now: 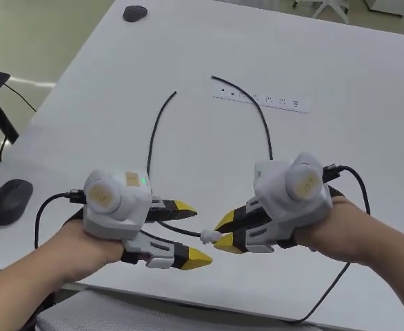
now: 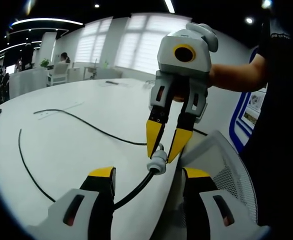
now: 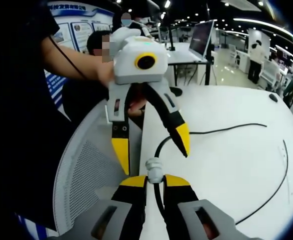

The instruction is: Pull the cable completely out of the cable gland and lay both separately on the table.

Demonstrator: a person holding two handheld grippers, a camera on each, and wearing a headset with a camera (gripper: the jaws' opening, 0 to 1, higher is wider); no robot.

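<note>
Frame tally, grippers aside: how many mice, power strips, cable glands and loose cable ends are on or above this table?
mice: 2
power strip: 1
cable gland: 1
loose cable ends: 2
Total: 6

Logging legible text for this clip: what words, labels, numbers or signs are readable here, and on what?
No text can be read in any view.
Blue wall posters, right gripper view: print too blurred.
Blue-framed poster, left gripper view: too blurred.
Power strip: no legible marking.
Pale sticker on the left claw housing: too small to read.
</note>
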